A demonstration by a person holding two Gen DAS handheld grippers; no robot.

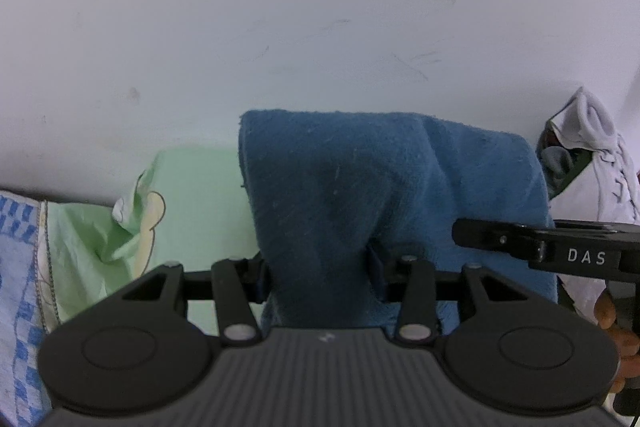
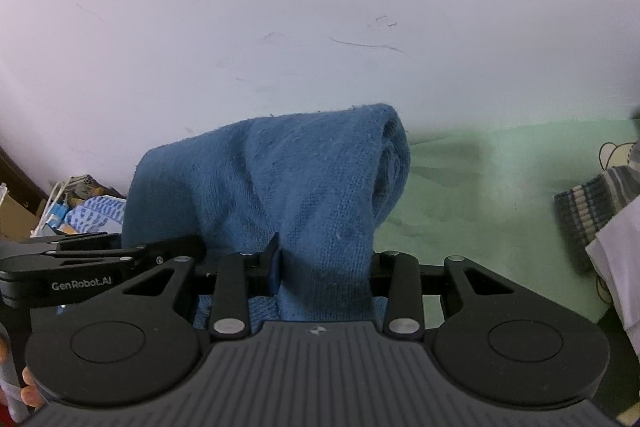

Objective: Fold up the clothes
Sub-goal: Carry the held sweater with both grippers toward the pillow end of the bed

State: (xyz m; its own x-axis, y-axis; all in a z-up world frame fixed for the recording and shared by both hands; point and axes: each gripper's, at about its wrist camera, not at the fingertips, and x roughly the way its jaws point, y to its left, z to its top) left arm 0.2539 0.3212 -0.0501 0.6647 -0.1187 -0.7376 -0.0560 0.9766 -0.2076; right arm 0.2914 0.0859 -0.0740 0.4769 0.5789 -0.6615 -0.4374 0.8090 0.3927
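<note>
Left to right: the left gripper (image 1: pixel 320 275) has its jaws clamped on a bunched edge of the blue towel (image 1: pixel 360 179), and the right gripper (image 2: pixel 324 267) pinches the other end the same way. The towel hangs doubled over between them, above the green sheet (image 2: pixel 480 179) on the bed. Looks mid-fold to me; next it needs both ends lowered evenly so the layers land flat and lined up.
</note>
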